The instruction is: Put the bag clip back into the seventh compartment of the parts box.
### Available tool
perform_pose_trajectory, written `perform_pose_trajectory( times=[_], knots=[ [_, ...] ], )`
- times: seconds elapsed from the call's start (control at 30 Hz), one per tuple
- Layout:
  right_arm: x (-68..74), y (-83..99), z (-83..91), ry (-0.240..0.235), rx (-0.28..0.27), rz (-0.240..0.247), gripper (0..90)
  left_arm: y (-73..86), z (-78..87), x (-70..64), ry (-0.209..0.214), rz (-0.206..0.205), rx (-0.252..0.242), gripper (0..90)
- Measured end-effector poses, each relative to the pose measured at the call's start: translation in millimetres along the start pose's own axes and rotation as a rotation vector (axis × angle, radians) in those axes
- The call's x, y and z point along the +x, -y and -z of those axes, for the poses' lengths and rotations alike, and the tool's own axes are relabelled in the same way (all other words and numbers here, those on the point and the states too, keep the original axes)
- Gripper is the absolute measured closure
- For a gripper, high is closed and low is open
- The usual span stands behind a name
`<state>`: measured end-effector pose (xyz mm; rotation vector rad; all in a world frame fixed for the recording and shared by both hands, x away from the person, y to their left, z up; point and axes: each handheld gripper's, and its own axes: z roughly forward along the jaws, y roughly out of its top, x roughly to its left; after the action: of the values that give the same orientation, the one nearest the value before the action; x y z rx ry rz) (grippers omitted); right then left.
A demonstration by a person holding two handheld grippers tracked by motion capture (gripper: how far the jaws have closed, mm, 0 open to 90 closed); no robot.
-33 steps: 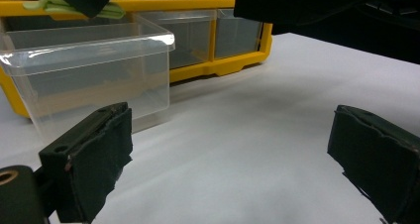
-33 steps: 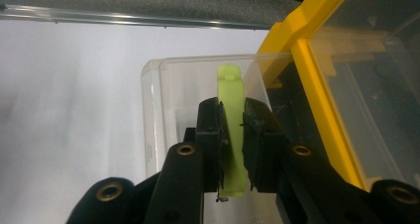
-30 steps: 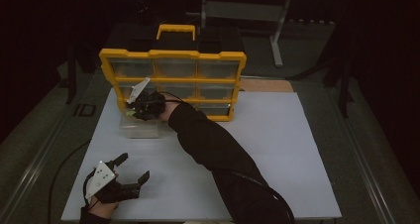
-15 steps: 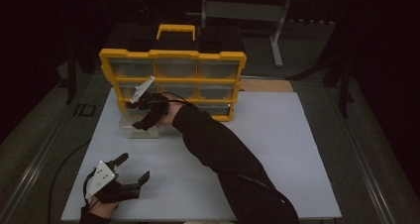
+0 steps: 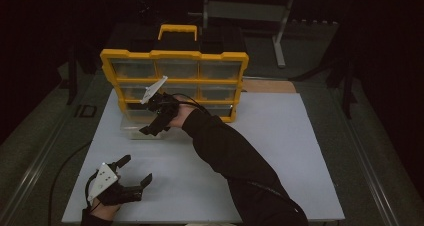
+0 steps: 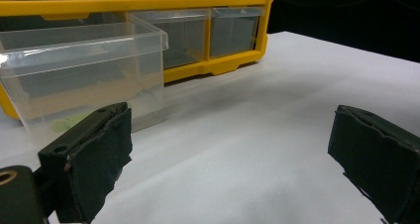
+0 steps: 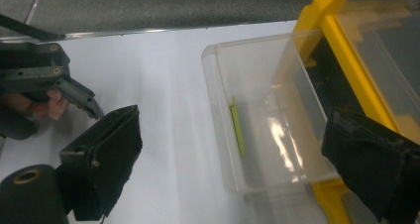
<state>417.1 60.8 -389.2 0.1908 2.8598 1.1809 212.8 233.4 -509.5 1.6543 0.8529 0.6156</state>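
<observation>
Right gripper (image 7: 233,169): jaws spread above clear drawer (image 7: 262,110); I'd descend squarely onto green strip (image 7: 237,126), avoiding walls

A white sheet (image 5: 280,151) covers the table (image 5: 50,151) — grey margins show at both sides. Behind it, in the dark, stands a grey metal frame (image 5: 280,31) — and a brown board (image 5: 270,86) lies near.
</observation>
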Motion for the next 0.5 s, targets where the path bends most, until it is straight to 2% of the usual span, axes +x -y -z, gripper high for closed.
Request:
perform_pose_trajectory(
  times=[0.5],
  knots=[
    [1.0, 29.4, 29.4, 0.052, -0.049, -0.009, 8.7, 0.0, -0.6, -1.6, -0.001, -0.014, 0.003, 3.3]
  ],
)
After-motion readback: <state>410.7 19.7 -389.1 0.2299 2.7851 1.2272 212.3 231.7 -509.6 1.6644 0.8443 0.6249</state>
